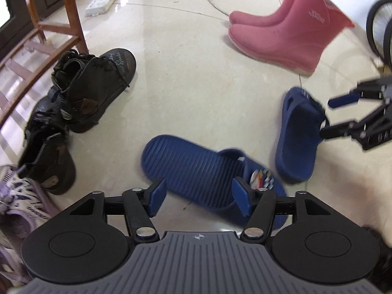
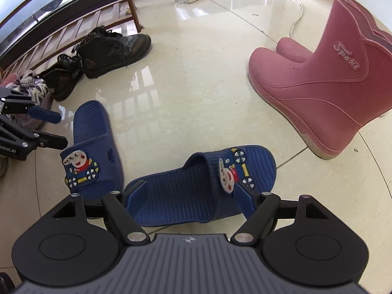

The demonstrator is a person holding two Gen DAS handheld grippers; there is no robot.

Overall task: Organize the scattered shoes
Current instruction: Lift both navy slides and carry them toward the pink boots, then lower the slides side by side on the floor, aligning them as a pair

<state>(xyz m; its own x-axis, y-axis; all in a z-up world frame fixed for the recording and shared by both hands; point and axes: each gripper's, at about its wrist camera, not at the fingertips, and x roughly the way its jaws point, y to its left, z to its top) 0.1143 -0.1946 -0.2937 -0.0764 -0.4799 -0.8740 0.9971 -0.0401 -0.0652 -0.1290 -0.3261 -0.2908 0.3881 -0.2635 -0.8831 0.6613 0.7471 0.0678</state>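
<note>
My left claw [image 1: 198,197] is spread wide, pads clear of the blue slipper [image 1: 208,176] that lies on the floor beneath it. My right claw [image 2: 192,199] is likewise spread, straddling the second slipper [image 2: 196,186] without pressing it. Neither slipper is held. The two lie near each other on the tile floor [image 2: 196,85] but point at an angle to one another, so I judge the pair needs aligning. Further out, the pink boots [image 2: 325,90] stand upright together, and the black shoes [image 1: 98,85] lie beside the wooden chair [image 1: 71,7], well apart from the slippers. The right view shows the cartoon car badges on both straps; the left view shows only part of one, but adds a bicycle wheel [image 1: 379,22] at the edge.
</note>
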